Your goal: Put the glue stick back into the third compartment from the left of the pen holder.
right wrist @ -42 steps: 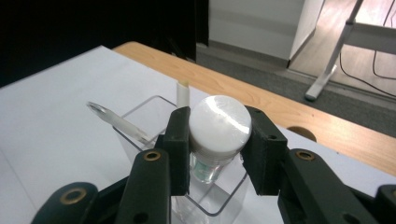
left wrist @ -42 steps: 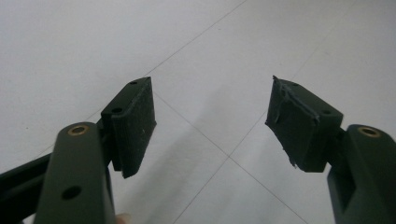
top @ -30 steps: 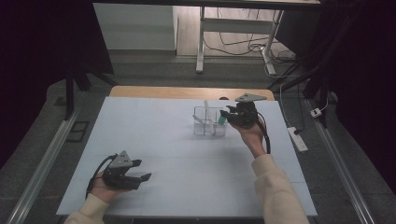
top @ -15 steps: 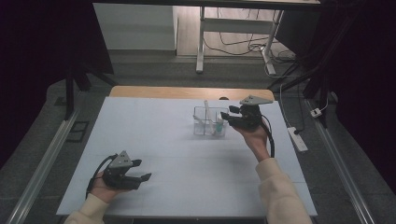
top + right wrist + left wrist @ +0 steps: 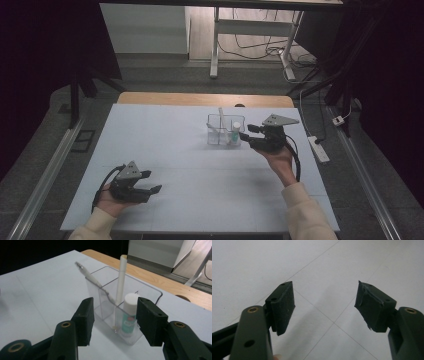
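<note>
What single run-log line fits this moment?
right gripper: jaws just opening, nothing gripped, beside clear organizer | glue bottle inside | left gripper: open, over table

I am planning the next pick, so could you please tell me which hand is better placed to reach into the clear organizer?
Right. The right tongs hang open beside the clear organizer, facing its glue stick. The left tongs sit open near the table's front edge.

A pale blue-white table top [image 5: 165, 150] lies over a wooden board [image 5: 200, 99] that shows along its far edge. Grey floor [image 5: 45, 165] surrounds it, with a metal rail [image 5: 45, 175] on each side. Beyond stand a white desk frame [image 5: 215, 45], loose cables [image 5: 250, 47] and a power strip [image 5: 318, 148]. Both sides of the room are dark.
</note>
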A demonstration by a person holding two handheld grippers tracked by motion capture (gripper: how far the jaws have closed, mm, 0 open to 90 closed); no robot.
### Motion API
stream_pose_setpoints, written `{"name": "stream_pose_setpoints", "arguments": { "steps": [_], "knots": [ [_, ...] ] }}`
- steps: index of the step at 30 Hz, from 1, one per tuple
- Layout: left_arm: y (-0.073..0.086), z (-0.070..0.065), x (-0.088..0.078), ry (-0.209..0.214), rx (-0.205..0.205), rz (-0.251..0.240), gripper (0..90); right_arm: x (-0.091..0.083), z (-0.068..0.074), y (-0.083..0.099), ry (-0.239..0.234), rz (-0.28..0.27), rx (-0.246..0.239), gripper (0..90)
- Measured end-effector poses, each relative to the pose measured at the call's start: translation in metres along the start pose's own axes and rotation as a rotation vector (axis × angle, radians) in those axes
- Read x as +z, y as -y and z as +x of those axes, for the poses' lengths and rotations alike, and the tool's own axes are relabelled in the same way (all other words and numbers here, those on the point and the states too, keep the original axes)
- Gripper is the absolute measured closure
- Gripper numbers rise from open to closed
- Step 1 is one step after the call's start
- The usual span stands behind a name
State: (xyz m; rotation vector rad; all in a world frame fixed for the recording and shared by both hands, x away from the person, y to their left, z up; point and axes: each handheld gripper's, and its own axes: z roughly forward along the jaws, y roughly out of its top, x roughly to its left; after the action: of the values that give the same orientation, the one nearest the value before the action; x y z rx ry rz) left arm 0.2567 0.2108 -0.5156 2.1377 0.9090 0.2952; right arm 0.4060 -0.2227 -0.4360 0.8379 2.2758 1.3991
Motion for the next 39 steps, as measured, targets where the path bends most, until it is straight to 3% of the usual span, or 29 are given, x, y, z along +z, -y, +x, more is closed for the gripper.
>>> {"name": "stream_pose_setpoints", "arguments": {
  "steps": [8,18,28,39],
  "knots": [
    [0.000,0.000,0.000,-0.004,-0.002,-0.002,31.3,-0.017,0.008,0.020,0.002,0.028,-0.039,48.0],
    [0.000,0.001,0.000,-0.011,-0.007,-0.007,31.2,-0.037,0.014,0.050,0.004,0.049,-0.041,47.3],
    [0.000,0.001,0.000,-0.015,-0.008,-0.011,31.1,-0.060,0.014,0.078,0.012,0.112,-0.065,46.3],
    [0.000,0.002,-0.001,-0.021,-0.007,-0.018,31.0,-0.077,0.012,0.107,0.015,0.137,-0.049,45.5]
  ]
}}
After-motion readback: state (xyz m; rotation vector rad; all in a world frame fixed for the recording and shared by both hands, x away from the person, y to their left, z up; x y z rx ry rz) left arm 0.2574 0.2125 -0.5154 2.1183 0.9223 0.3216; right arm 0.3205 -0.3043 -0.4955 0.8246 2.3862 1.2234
